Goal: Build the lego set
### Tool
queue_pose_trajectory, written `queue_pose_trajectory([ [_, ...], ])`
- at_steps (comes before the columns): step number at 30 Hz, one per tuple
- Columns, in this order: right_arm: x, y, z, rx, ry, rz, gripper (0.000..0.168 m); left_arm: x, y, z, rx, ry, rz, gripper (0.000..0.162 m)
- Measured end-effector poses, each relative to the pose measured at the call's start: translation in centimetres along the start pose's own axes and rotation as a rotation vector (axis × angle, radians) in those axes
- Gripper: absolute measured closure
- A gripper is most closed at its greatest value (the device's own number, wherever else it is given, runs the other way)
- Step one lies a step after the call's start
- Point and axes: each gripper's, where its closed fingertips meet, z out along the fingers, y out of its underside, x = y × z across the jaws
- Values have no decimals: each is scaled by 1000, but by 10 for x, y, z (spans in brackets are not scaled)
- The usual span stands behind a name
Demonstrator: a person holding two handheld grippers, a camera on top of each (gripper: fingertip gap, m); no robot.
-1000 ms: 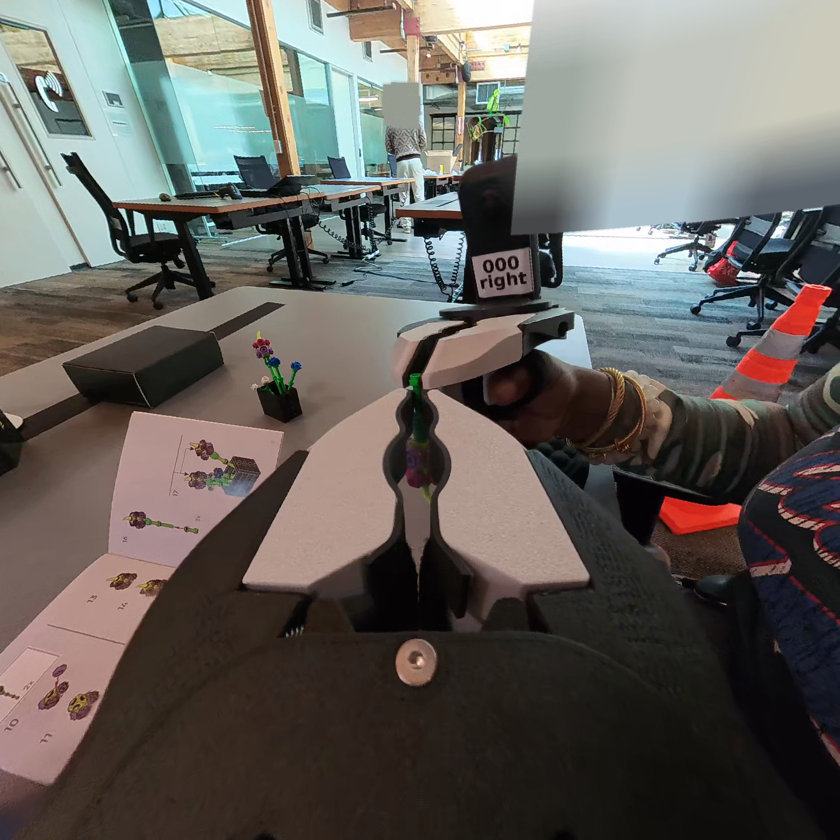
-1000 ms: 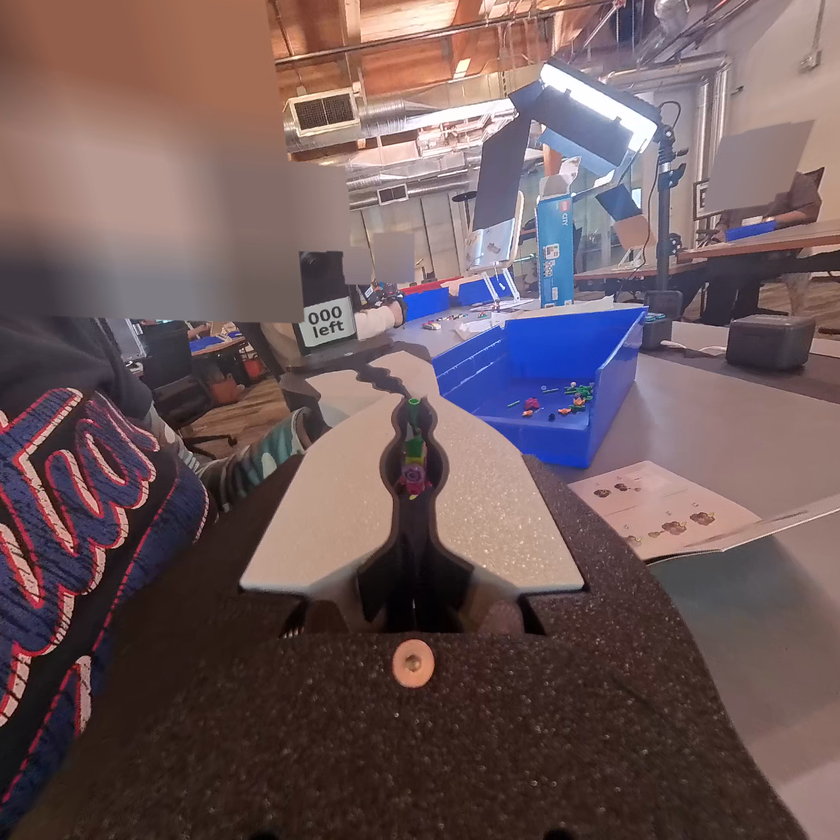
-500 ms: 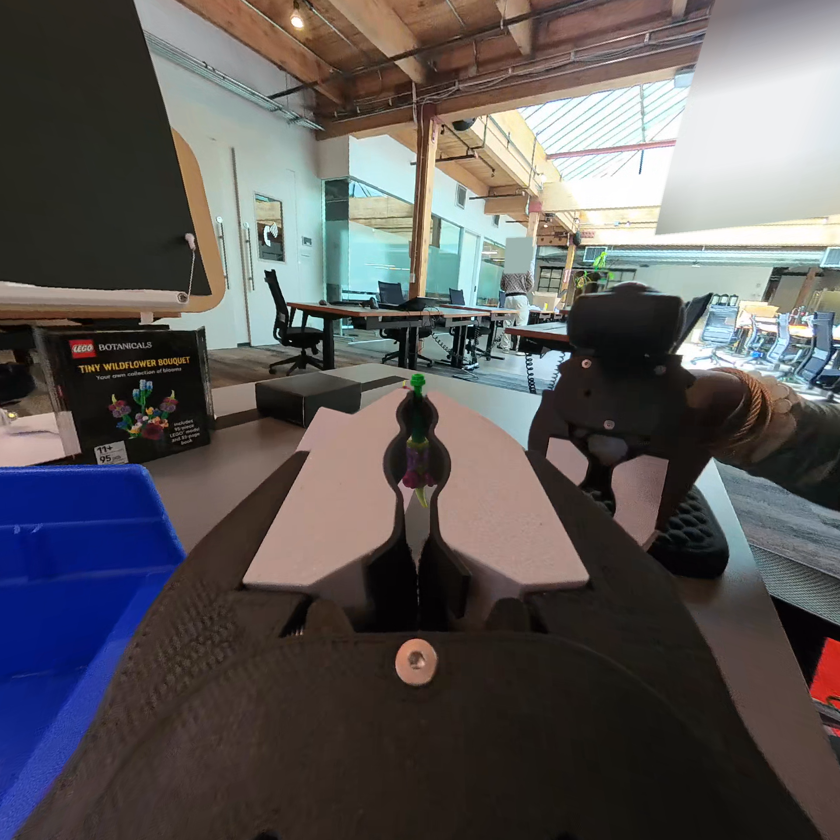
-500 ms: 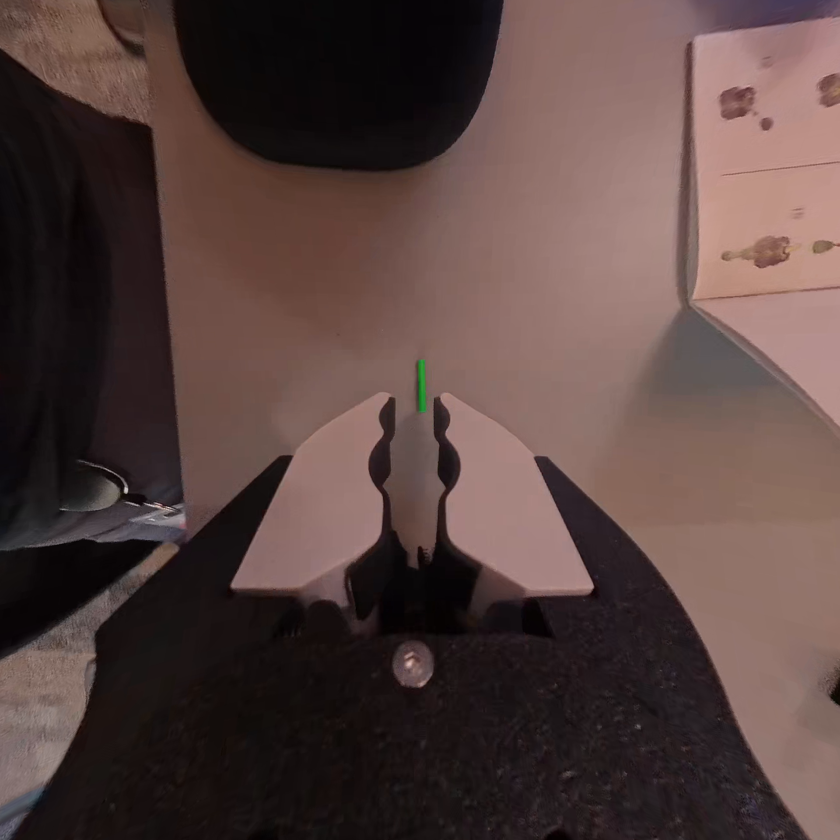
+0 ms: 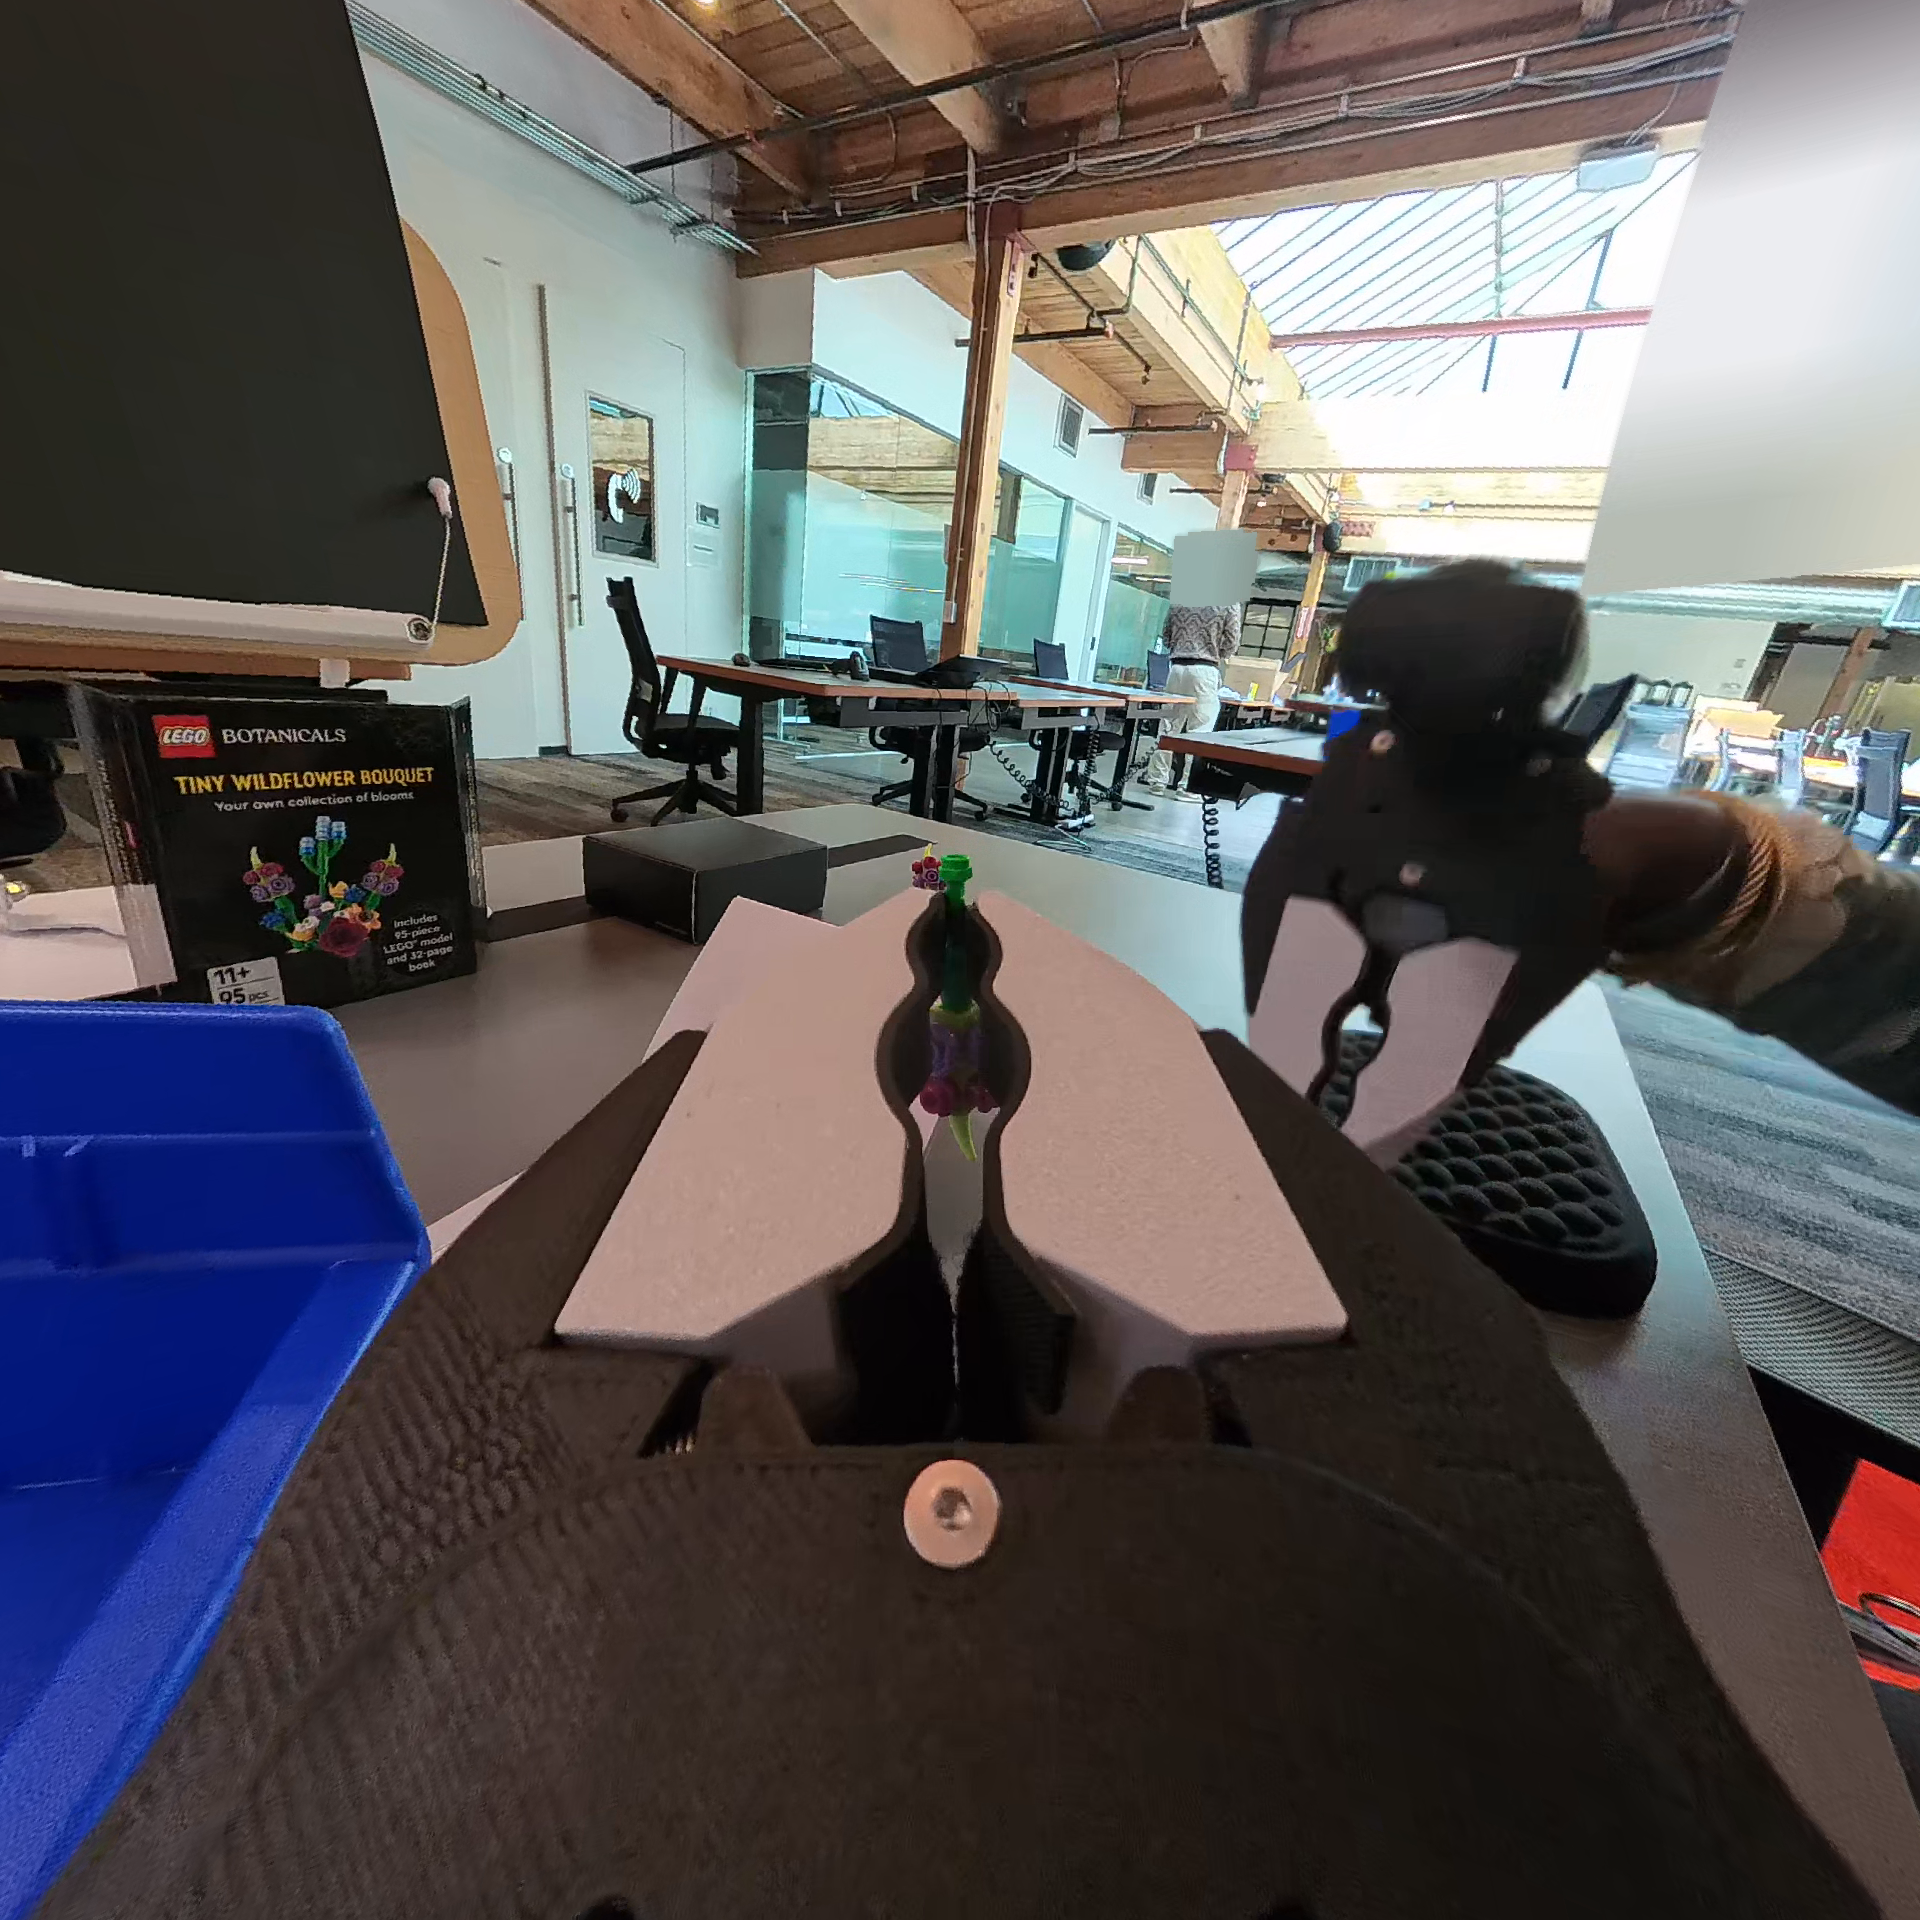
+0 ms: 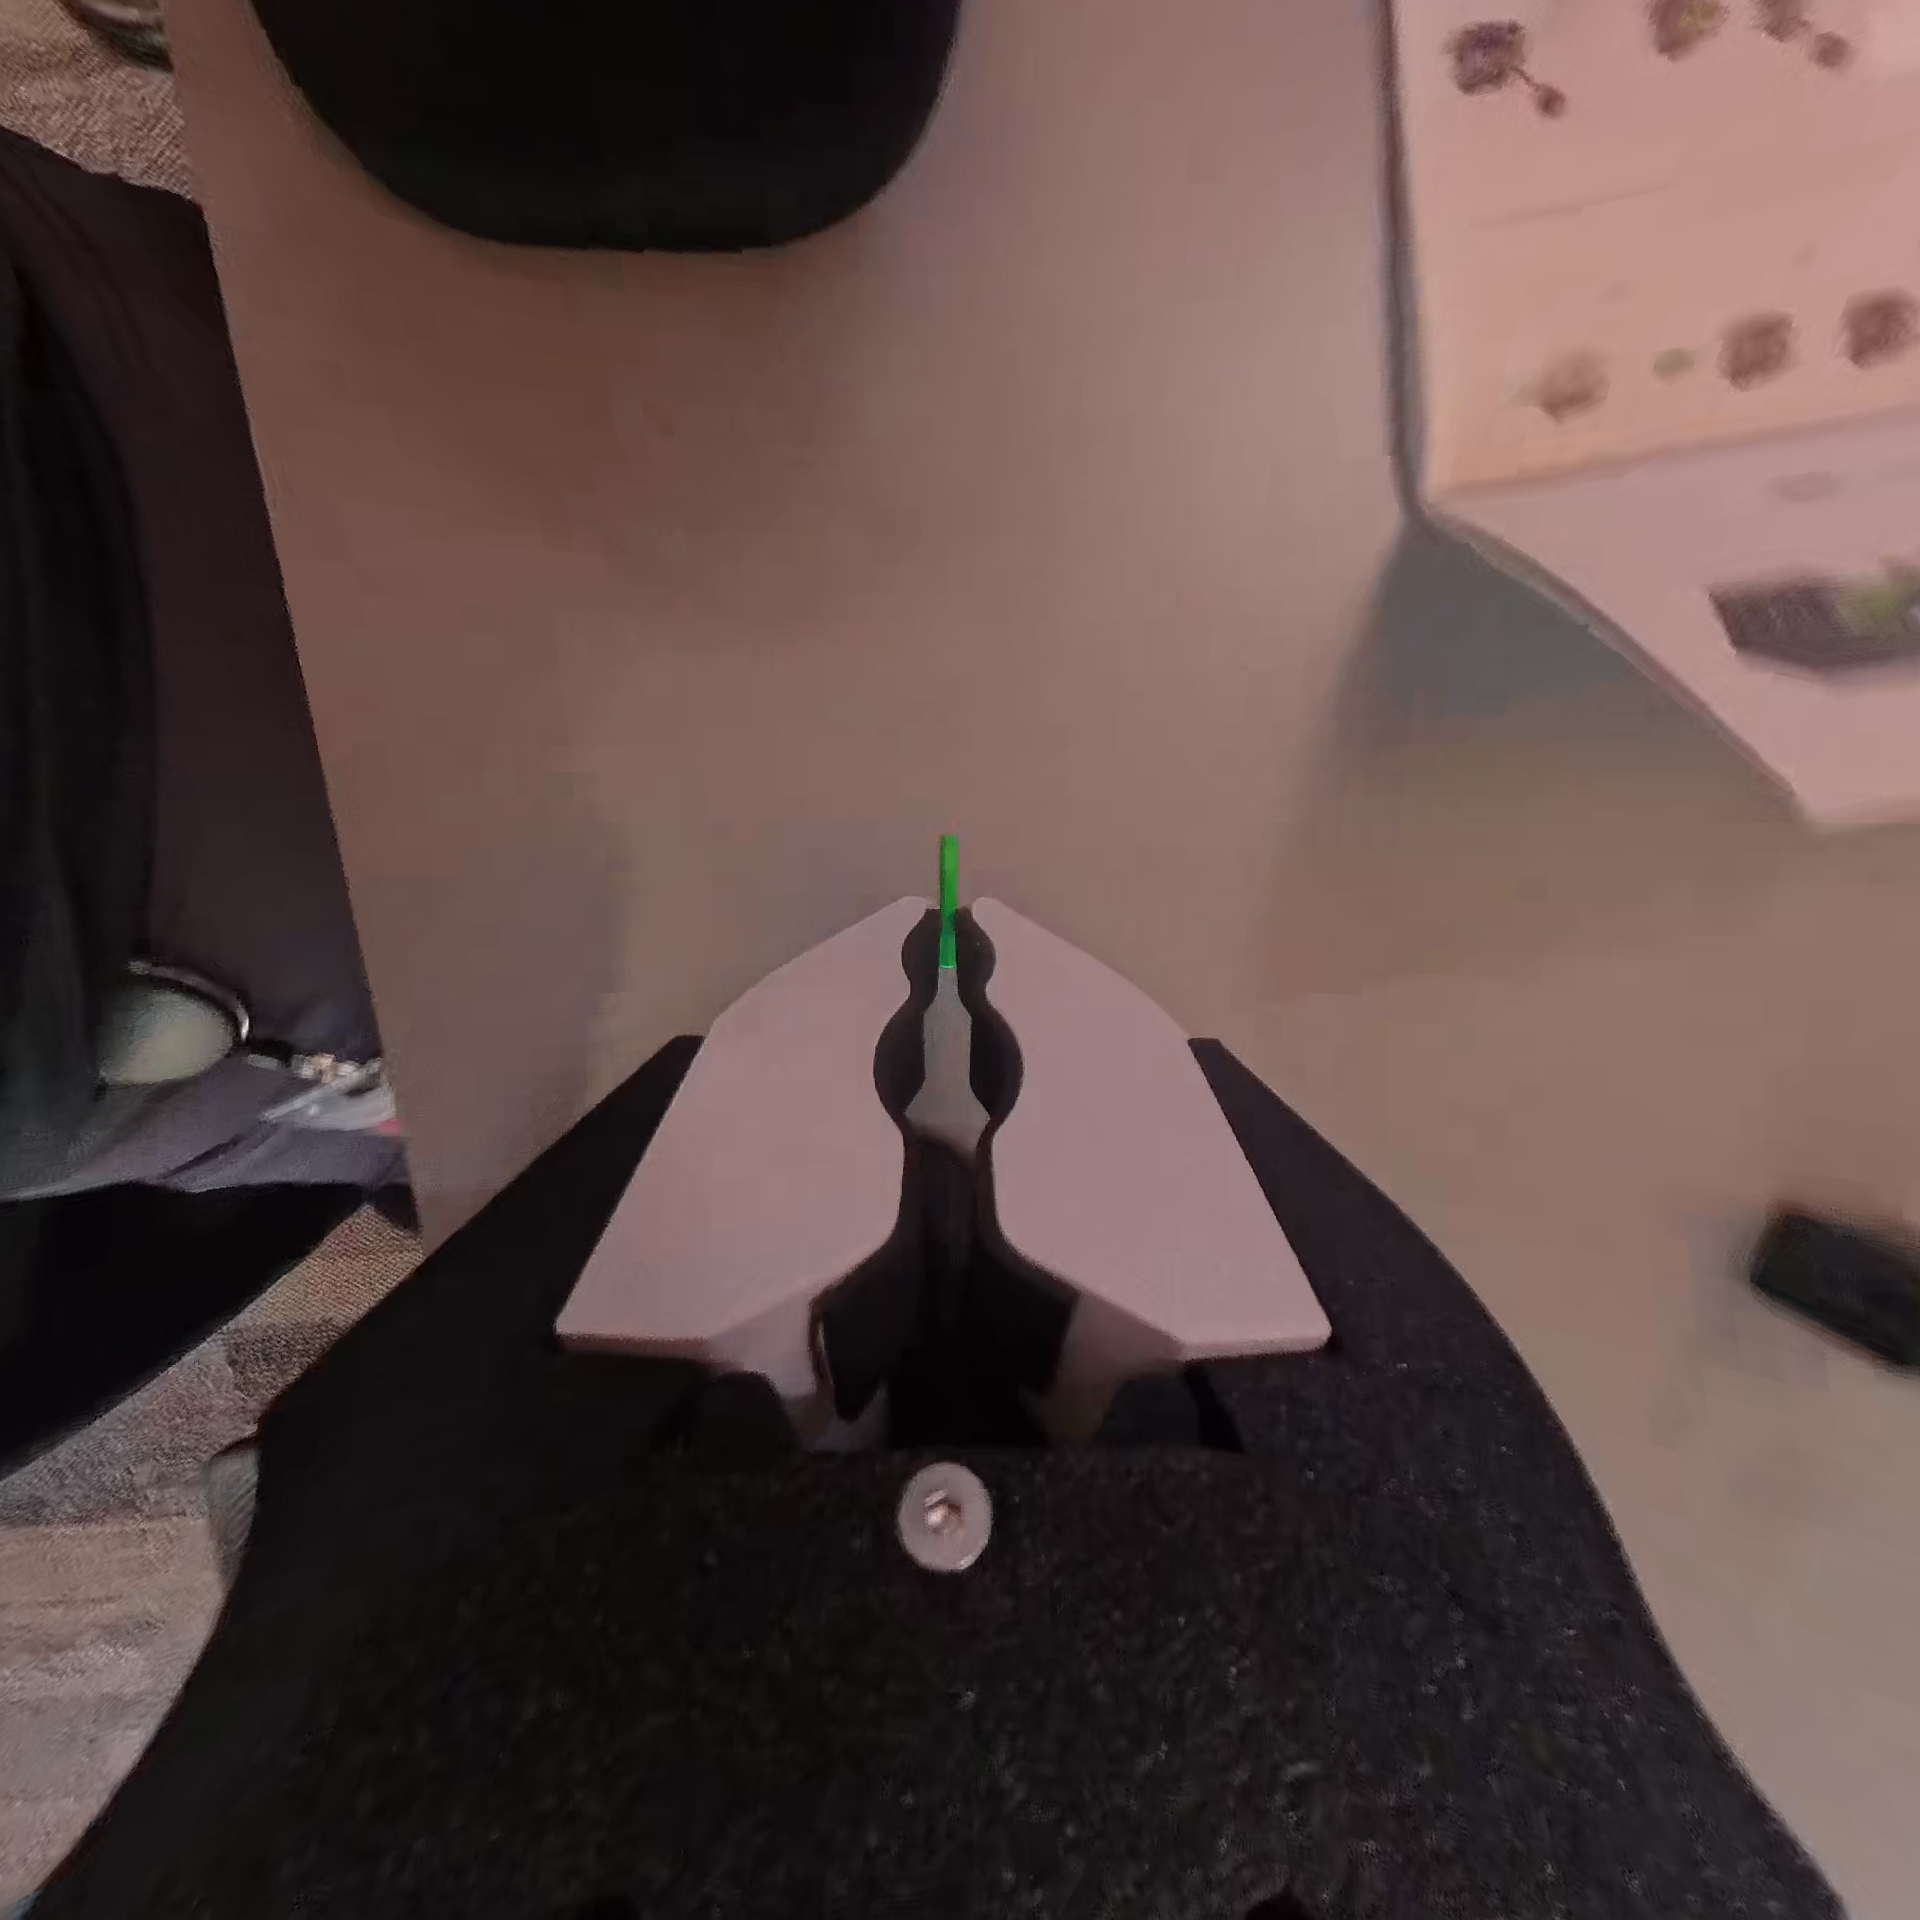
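The left gripper (image 5: 954, 914) stays squeezed on the purple flower stem (image 5: 957, 1023). The right gripper (image 6: 948, 906) has just pinched shut on a thin green stick (image 6: 948, 902) on the table (image 6: 727, 623) under its tips. It likely joins the flower next.

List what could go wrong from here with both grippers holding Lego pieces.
1. The right gripper pinches the thin green rod only at its tips, so it may slip or pivot out.
2. The left gripper clamps the flower stem near its purple blossom; squeezing or joining force could pop pieces apart.
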Motion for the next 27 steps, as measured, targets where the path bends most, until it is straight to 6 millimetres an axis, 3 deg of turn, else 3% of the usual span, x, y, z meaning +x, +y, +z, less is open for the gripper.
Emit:
queue_pose_trajectory([
  [3, 0, 36, -34, -59, 59, 71, 165, 1, 2, 1, -11, 2, -5, 159],
  [5, -8, 65, -43, -138, 69, 118, 165, 2, 3, 2, -19, 7, -5, 159],
  [7, -17, 89, -43, -203, 68, 148, 165, 3, 4, 3, -25, 6, 2, 159],
  [10, -28, 108, -31, -250, 51, 175, 165, 2, 6, 4, -32, 0, 6, 159],
  [22, -28, 115, -15, -364, 122, 127, 165, 7, 10, 6, -53, 36, 0, 159],
  [25, -28, 115, -15, -324, 138, 130, 165, 18, 15, 9, -92, 88, 33, 159],
  [27, -28, 113, -17, -207, 95, 205, 165, 26, 19, 11, -118, 122, 65, 159],
])
